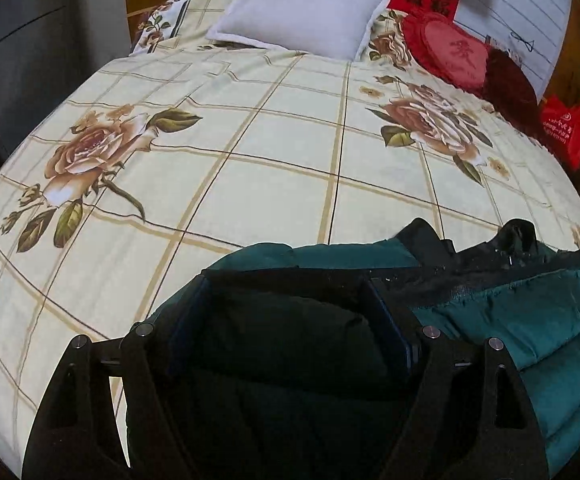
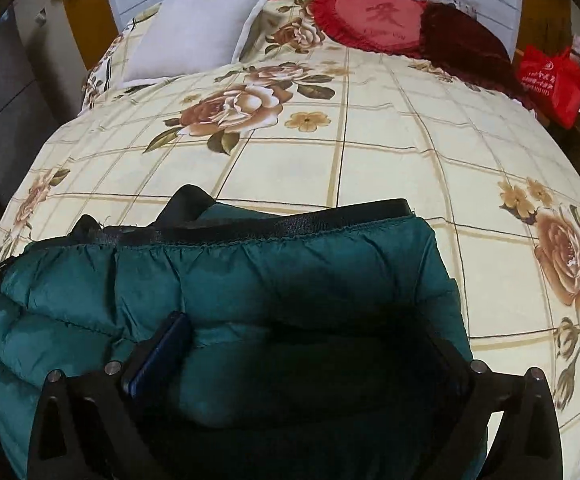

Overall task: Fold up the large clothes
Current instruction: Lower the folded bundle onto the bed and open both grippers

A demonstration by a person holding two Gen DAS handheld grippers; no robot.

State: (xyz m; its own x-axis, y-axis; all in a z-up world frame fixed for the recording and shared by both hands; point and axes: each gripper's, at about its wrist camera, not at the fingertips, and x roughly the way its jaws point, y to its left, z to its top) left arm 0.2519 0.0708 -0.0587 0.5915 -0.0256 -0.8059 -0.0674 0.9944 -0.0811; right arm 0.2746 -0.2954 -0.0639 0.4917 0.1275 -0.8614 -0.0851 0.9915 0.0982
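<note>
Clearly soft: puffy green jacket (image 2: 218, 304) bunched at the bed's (image 1: 274, 152) near edge.
Light, slippery, springy; take its black-trimmed hem. Left tool (image 1: 286, 320) and right tool (image 2: 309, 348) both gape, released, padding between them.

The teal puffer jacket (image 2: 218, 280) is quilted cloth with a soft, faint sheen, edged by a glossier black woven band (image 2: 290, 222). Beneath it, the bedspread (image 1: 274, 152) is matt printed cloth, smooth with slight creases. The pale pillow (image 1: 301, 8) looks matt and finely textured. The heart-shaped cushion (image 1: 447, 46) is red cloth with a frilled edge. The left claw (image 1: 290, 320) is matt black plastic with shiny metal pins (image 1: 430, 332). The red bag (image 2: 553, 80) looks slightly glossy.
</note>
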